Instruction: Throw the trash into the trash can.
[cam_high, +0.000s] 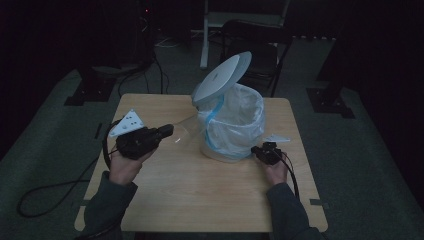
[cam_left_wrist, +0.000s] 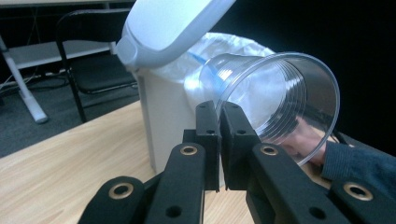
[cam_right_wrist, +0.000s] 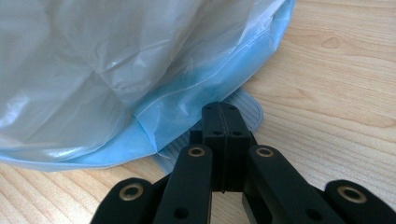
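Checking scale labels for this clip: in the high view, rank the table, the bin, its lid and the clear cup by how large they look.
1. Table, by far the largest.
2. Bin with its plastic liner.
3. Lid, raised open.
4. Clear cup, held on its side in the left gripper; faint and hard to outline, but plainly the smallest.

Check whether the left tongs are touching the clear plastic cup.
Touching. In the left gripper view the left tongs are shut on the rim of the clear plastic cup, the wall pinched between the jaws.
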